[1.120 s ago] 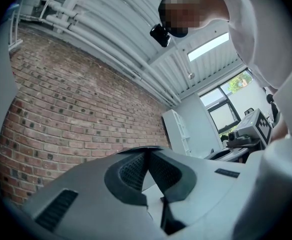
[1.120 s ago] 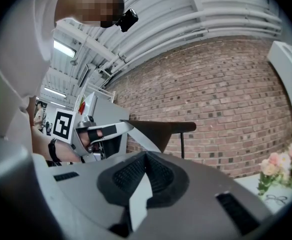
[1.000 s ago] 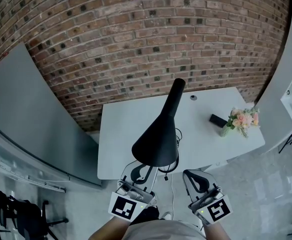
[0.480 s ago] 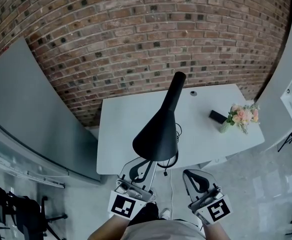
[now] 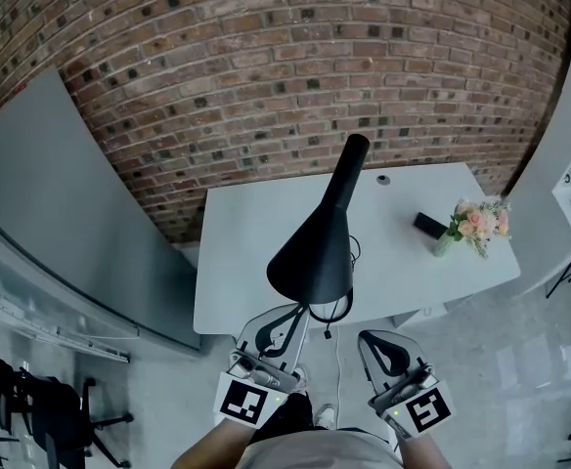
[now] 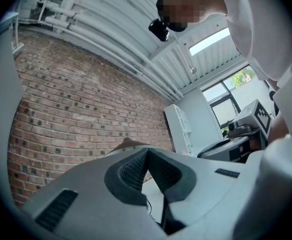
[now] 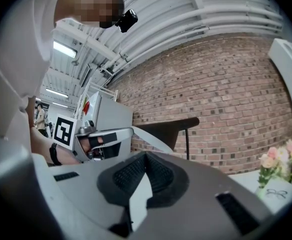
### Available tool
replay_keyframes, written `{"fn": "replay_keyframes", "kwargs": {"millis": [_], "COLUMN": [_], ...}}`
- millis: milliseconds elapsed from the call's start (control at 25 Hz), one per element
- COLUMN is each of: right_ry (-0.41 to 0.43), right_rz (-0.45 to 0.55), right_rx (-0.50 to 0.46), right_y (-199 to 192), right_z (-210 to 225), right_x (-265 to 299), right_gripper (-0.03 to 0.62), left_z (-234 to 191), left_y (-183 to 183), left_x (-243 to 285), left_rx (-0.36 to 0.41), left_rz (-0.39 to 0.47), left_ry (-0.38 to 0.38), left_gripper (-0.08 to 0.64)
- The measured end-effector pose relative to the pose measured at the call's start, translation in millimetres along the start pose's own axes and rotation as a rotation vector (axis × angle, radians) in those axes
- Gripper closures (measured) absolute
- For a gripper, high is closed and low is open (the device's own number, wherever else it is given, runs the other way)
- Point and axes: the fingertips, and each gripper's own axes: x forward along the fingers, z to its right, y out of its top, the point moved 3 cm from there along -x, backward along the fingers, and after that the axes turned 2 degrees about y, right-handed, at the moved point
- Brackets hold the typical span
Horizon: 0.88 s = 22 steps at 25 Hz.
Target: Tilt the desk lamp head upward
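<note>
A black desk lamp stands on the white table [image 5: 232, 262]. Its cone-shaped head [image 5: 313, 257] points down and its neck [image 5: 346, 174] slants up toward the brick wall. The head hides the base; a black cable [image 5: 341, 311] loops out below it. My left gripper [image 5: 294, 314] is shut on nothing, just below the near rim of the head and apart from it. My right gripper [image 5: 370, 339] is also shut and empty, to the right of the head. In the right gripper view the lamp head [image 7: 168, 129] sits above the shut right gripper [image 7: 145, 155]. The left gripper [image 6: 147, 151] shows its pads together.
A small vase of pink flowers [image 5: 475, 225] and a black box [image 5: 427, 227] sit at the table's right end, with a round cable hole [image 5: 383, 179] near the back. A brick wall [image 5: 266, 66] stands behind, a grey partition [image 5: 61, 223] at left, and black chairs [image 5: 41, 408] lower left.
The head view has shifted a little, so lamp and table sit slightly further right. My left gripper has edged up closer under the lamp head. The right gripper has held still.
</note>
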Motion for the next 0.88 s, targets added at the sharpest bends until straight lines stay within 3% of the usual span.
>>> {"fn": "replay_keyframes", "kwargs": {"millis": [880], "right_ry": [0.048], "right_rz": [0.014], "right_rx": [-0.016], "right_y": [-9], "right_z": [-27], "right_x": [-4], "right_gripper": [0.578], "left_z": [12], "left_y": [-9], "left_x": [-42], "left_rx": [-0.011], "left_rz": [-0.029], "left_ry": [0.037], "left_gripper": [0.552]}}
